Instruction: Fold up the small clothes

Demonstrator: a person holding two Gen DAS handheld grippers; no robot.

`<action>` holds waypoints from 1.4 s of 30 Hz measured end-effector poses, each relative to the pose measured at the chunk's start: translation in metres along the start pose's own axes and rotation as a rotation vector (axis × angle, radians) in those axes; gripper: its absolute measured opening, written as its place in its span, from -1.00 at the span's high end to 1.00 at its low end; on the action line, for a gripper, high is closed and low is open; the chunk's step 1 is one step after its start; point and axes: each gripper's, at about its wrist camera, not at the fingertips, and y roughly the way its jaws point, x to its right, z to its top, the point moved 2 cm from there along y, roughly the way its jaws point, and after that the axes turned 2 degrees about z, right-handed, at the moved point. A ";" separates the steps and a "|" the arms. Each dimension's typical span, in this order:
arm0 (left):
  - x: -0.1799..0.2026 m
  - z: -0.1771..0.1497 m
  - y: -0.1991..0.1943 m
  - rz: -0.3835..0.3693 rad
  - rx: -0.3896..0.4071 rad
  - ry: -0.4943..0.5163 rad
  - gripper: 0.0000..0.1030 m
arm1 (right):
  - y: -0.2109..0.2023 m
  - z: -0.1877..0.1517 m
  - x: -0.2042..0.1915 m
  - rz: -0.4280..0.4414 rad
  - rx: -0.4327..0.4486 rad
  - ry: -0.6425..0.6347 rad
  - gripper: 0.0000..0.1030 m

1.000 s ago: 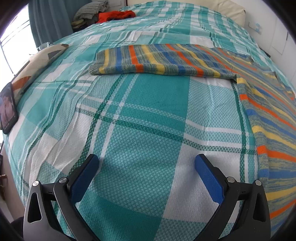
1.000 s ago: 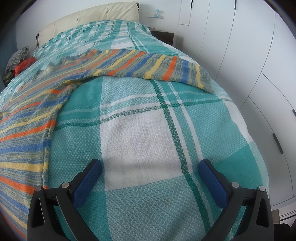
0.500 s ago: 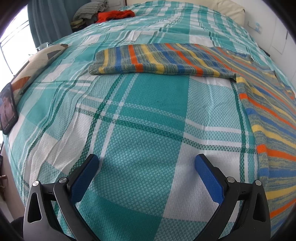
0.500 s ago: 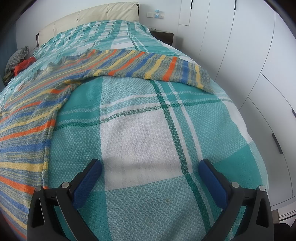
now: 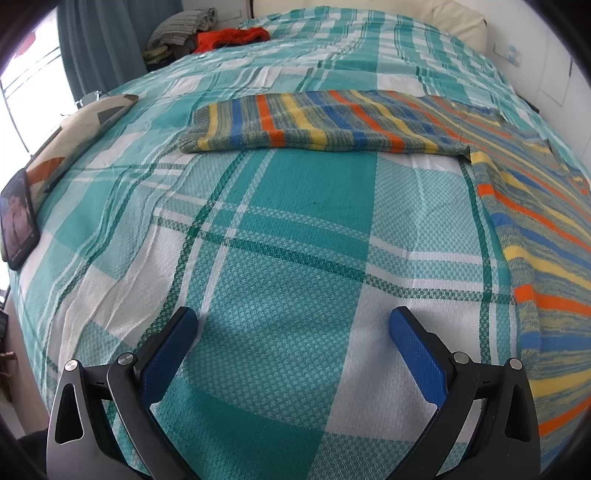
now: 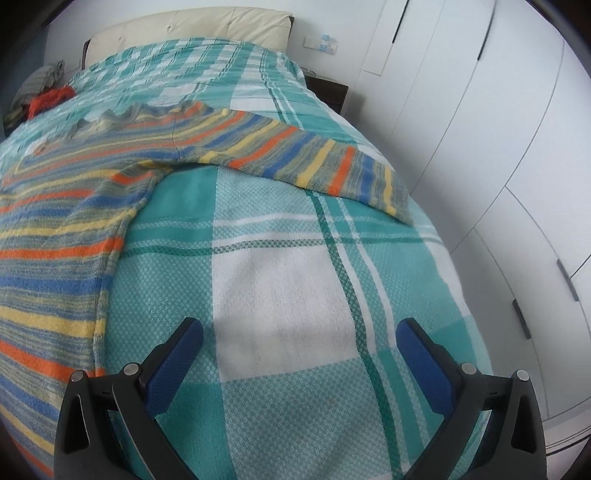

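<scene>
The plaid bedspread [image 5: 280, 236] fills both views and serves as the work surface; it lies fairly smooth under both tools, which suits folding. On it lies the striped knit sweater [image 5: 535, 229], spread flat with its body between the 2 tools and both sleeves stretched straight out sideways, a layout that judging by the task readies it for a first fold.

The left gripper [image 5: 293, 341] hovers over bare bedspread with its blue fingers wide apart and nothing between them. The sweater body runs along its right side, and the left sleeve [image 5: 317, 123] lies ahead of it, well apart. The right gripper [image 6: 299, 350] is likewise spread wide and empty, over a white check of the spread. The body lies to its left and the right sleeve [image 6: 314, 162] ahead, its cuff reaching toward the bed edge.

Only the left view shows the patterned cushion [image 5: 81, 129] and the dark tablet [image 5: 18, 221] far to the tool's left, plus the curtain [image 5: 99, 48]. Only the right view shows the white wardrobe doors [image 6: 498, 147], the nightstand [image 6: 328, 90] and the sweater's wavy collar [image 6: 107, 120]. The clothes pile [image 5: 214, 35] ahead shows in both, more clearly from the left.
</scene>
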 end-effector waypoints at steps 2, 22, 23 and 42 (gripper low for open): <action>0.000 0.000 0.000 0.000 0.004 0.000 -0.99 | -0.001 0.000 -0.001 -0.007 0.002 -0.001 -0.99; 0.001 -0.002 -0.001 0.004 0.014 0.000 -0.99 | -0.014 0.003 0.001 -0.052 0.045 -0.007 -0.99; 0.001 -0.002 -0.001 0.004 0.014 0.000 -0.99 | -0.014 0.003 0.002 -0.053 0.044 -0.007 -0.99; 0.001 -0.002 -0.002 0.006 0.015 0.000 -0.99 | -0.011 0.003 0.000 -0.049 0.036 -0.006 -0.99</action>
